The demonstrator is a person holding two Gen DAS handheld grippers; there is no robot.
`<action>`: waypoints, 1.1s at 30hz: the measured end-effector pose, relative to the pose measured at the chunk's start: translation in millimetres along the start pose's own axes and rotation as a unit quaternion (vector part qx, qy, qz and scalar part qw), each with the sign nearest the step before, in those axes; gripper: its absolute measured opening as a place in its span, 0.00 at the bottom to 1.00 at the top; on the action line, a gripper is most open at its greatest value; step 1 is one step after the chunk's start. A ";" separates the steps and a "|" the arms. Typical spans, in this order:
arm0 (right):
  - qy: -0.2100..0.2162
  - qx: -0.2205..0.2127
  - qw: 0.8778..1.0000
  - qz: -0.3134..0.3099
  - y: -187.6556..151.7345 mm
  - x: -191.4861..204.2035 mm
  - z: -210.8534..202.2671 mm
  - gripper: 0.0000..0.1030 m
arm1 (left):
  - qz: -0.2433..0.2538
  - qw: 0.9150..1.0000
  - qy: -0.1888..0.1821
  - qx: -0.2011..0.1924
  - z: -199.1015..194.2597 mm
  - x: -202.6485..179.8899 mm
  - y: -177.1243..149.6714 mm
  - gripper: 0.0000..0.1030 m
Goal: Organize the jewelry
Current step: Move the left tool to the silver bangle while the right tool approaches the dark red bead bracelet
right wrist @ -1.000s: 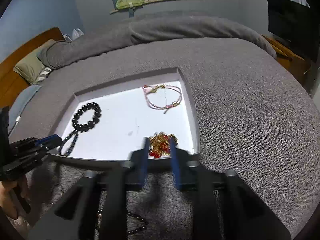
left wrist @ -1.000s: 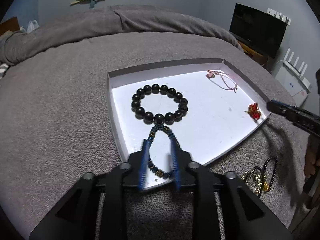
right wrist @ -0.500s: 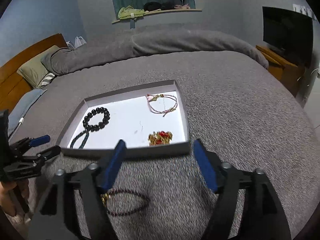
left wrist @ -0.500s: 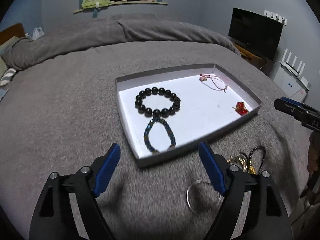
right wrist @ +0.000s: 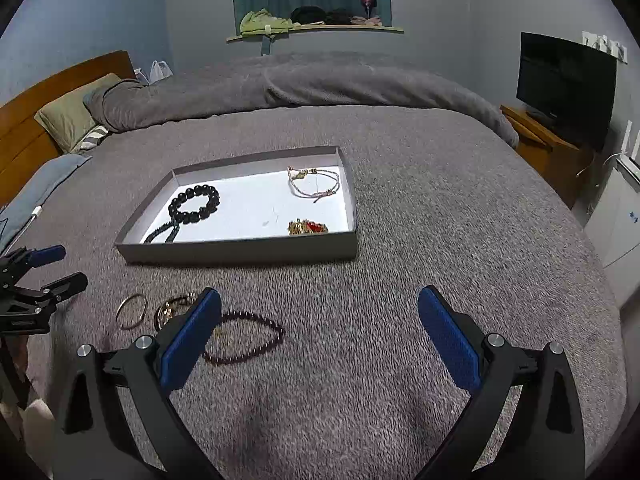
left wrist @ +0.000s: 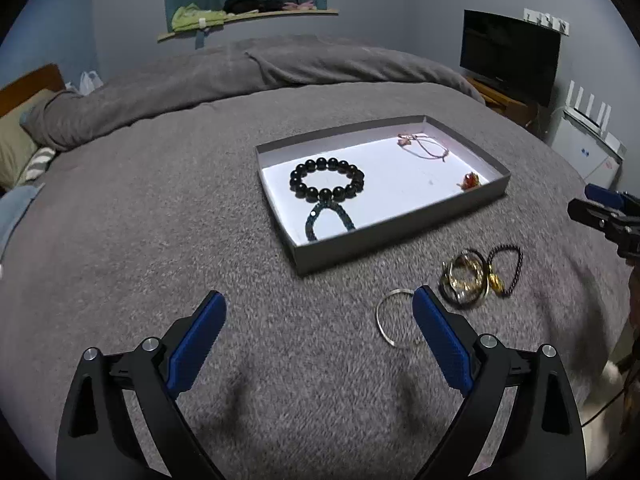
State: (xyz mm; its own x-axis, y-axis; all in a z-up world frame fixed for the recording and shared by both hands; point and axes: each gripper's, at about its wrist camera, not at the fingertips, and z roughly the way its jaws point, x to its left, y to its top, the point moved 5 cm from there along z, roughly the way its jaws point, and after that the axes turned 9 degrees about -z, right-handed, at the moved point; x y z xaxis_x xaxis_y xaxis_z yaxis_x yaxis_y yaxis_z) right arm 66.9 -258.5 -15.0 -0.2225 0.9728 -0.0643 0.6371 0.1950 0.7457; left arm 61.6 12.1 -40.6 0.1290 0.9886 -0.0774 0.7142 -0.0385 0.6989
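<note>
No text, label, brand or number can be read anywhere; the marks on the white appliance (left wrist: 588, 152) stay blurred.

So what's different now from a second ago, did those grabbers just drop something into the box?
Yes. The left hand-held gripper let go of the blue beaded bracelet, the right hand-held gripper let go of the red and gold piece, and both pulled back from the grey tray, jaws opening with nothing between them. The black bead bracelet, the pink cord bracelet and the loose bangles stayed put.

Grey bed (left wrist: 160, 240); tray (left wrist: 400, 236), loose bracelets (left wrist: 466, 276)
</note>
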 end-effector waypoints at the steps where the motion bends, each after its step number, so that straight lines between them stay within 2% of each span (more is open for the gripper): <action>1: 0.000 0.001 1.000 0.000 -2.4 0.9 -1.9 0.95 | 0.001 1.000 0.002 -0.001 -1.4 -0.1 -1.7 0.91; 7: -0.006 0.010 1.000 0.003 -12.8 0.5 -3.4 0.95 | -0.008 1.000 0.000 0.004 -4.8 -1.1 -14.4 0.91; 16: 0.003 0.026 1.000 -0.002 -25.5 7.9 6.1 0.95 | 0.011 1.000 0.003 0.015 7.6 -18.3 -28.4 0.91; 24: 0.011 0.041 0.999 -0.006 -34.4 14.7 18.8 0.95 | 0.019 1.000 -0.004 0.020 24.0 -31.8 -31.6 0.92; 33: 0.030 0.054 0.998 -0.003 -42.6 21.4 36.1 0.95 | 0.005 0.999 -0.013 0.030 42.7 -34.0 -31.2 0.92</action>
State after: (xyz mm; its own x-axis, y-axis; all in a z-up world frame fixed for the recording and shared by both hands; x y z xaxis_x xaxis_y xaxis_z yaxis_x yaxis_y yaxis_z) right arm 61.6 -241.6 -72.0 -0.2689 0.9628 -0.0257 0.7104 0.2162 0.6698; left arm 64.3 -26.5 -90.1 0.1536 0.9841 -0.0890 0.7531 -0.0582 0.6554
